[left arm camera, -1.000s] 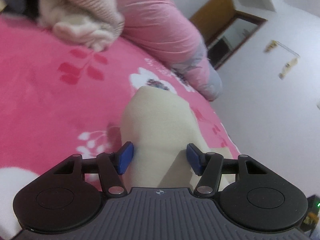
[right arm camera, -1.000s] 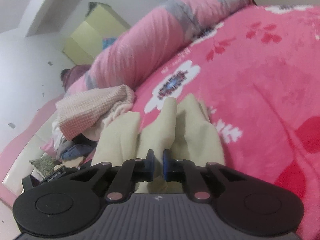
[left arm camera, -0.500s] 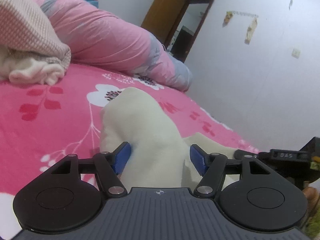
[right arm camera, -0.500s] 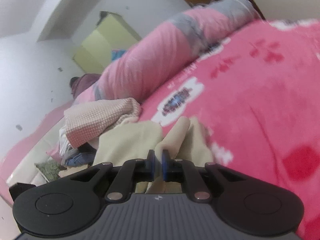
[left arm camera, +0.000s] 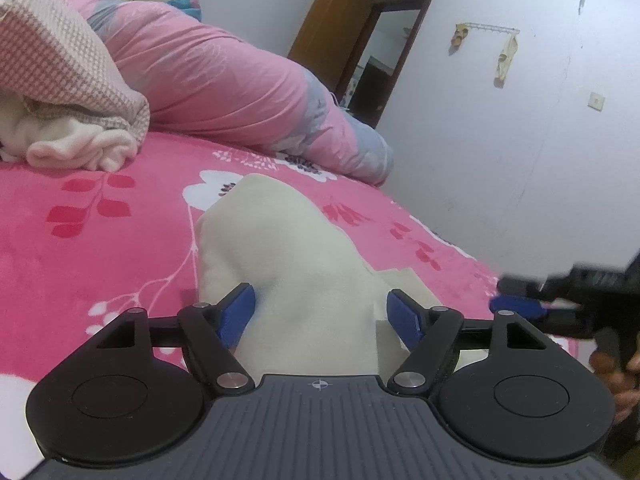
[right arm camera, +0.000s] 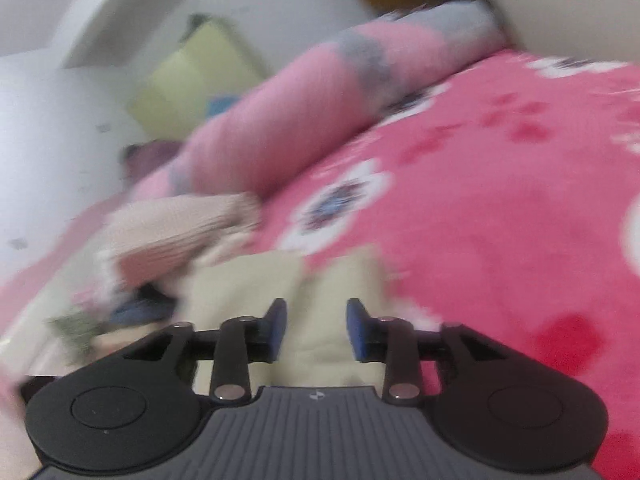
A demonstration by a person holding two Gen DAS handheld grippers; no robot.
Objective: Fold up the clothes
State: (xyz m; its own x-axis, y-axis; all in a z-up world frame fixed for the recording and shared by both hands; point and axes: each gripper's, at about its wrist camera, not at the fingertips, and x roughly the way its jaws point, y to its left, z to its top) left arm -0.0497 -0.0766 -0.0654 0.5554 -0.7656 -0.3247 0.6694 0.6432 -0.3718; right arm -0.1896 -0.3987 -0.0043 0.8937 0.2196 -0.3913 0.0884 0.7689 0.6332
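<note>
The cream garment point(left arm camera: 288, 264) lies bunched on the bed's pink flowered blanket point(left arm camera: 80, 216). The left hand-held gripper point(left arm camera: 320, 314) is spread wide, a raised fold of the cloth standing between its blue pads without being pinched. The right hand-held gripper point(right arm camera: 316, 326), in a blurred view, is also spread, with cream cloth between the pads. Farther back on the bed sit a pile of checked and white laundry point(left arm camera: 60, 92) and a rolled pink quilt point(left arm camera: 224, 92). An open brown door point(left arm camera: 332, 20) stands beyond.
</note>
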